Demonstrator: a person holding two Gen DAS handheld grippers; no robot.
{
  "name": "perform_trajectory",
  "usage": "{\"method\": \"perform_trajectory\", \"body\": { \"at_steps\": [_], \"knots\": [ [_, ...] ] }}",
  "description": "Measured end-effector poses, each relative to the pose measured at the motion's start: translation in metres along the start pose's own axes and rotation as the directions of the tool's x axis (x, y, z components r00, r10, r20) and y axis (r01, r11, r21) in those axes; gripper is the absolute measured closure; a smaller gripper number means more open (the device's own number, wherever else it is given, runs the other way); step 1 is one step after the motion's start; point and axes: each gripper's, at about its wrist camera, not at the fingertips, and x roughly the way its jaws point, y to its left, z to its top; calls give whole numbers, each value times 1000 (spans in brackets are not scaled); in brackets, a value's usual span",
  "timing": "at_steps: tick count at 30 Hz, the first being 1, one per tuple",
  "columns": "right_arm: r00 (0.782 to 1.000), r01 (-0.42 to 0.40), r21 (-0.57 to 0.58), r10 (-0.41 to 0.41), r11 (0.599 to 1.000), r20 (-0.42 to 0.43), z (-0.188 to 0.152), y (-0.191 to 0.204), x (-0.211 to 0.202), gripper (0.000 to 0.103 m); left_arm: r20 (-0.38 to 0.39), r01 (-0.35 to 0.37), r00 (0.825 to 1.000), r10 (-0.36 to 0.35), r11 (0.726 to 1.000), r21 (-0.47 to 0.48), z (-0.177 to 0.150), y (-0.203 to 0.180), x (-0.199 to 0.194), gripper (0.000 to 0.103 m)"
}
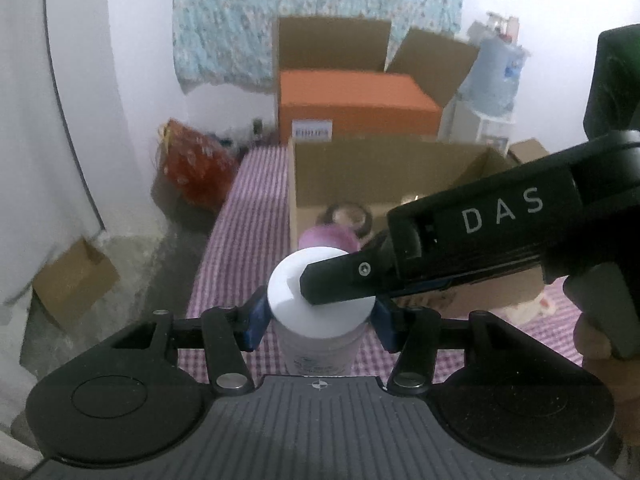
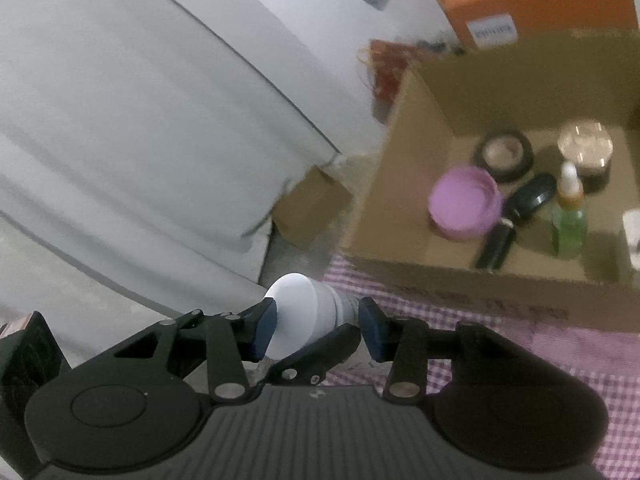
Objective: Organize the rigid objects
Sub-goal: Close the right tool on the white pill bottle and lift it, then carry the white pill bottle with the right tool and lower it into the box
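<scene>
White-capped bottle (image 1: 316, 300): upright above the purple-checked table (image 1: 224, 248), near side of the cardboard box (image 1: 360, 168).
Left tongs (image 1: 320, 320): blue pads pinching the bottle just under its cap.
Right tongs (image 2: 318, 330): pads at the cap's sides; contact unclear.
Box contents: pink jar (image 2: 464, 204), tape roll (image 2: 504, 154), green dropper bottle (image 2: 570, 220).

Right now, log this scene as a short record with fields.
held item: white-capped plastic bottle
left hand-held gripper: blue pads shut on the bottle body
right hand-held gripper: shut on the bottle near its cap
destination: open cardboard box on purple checked cloth
box contents: round purple tub, green dropper bottle, black tape roll
</scene>
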Motion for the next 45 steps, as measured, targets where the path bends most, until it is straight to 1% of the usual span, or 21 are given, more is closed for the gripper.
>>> {"method": "perform_trajectory", "body": {
  "at_steps": [2, 5, 8, 11, 15, 20, 22, 25, 30, 33, 37, 41, 42, 43, 45],
  "knots": [
    [1000, -6, -26, 7, 1000, 27, 4, 11, -13, 55, 30, 4, 1000, -4, 1000, 9, 12, -3, -11, 50],
    [997, -6, -59, 11, 998, 79, 13, 24, -35, 55, 70, 28, 997, -31, 999, 31, 33, -12, -21, 50],
    [991, 8, -76, 3, 997, 137, 27, 29, -62, 55, 103, 54, 993, -61, 996, 67, 58, -28, -24, 50],
    [980, 35, -80, -19, 996, 200, 41, 28, -90, 55, 126, 95, 986, -107, 991, 99, 82, -48, -20, 50],
    [962, 84, -50, -68, 995, 263, 60, 11, -122, 55, 113, 169, 977, -183, 979, 116, 108, -75, 3, 50],
    [946, 139, 15, -137, 990, 294, 79, -31, -143, 54, 55, 242, 967, -250, 963, 121, 127, -107, 45, 50],
    [942, 154, 43, -159, 987, 296, 85, -51, -145, 54, 21, 262, 964, -266, 957, 121, 130, -118, 66, 50],
    [942, 163, 89, -182, 983, 284, 94, -84, -143, 54, -31, 283, 959, -281, 952, 116, 130, -130, 94, 50],
    [949, 173, 148, -205, 974, 240, 98, -135, -129, 54, -113, 301, 951, -289, 948, 106, 123, -142, 137, 50],
    [954, 179, 174, -214, 968, 209, 98, -159, -119, 54, -155, 300, 946, -284, 949, 98, 116, -146, 154, 50],
    [960, 178, 194, -214, 965, 180, 92, -181, -108, 54, -188, 289, 946, -265, 950, 114, 110, -153, 168, 50],
    [963, 184, 201, -218, 962, 158, 88, -192, -100, 54, -219, 280, 943, -250, 953, 118, 106, -155, 180, 50],
    [963, 189, 201, -221, 961, 152, 87, -194, -98, 54, -224, 277, 943, -246, 953, 120, 106, -156, 183, 50],
    [963, 194, 200, -225, 960, 147, 86, -196, -96, 56, -223, 274, 944, -243, 954, 122, 105, -156, 184, 50],
    [957, 219, 173, -246, 960, 152, 86, -194, -94, 56, -235, 277, 941, -243, 953, 126, 104, -157, 186, 50]
  ]
}}
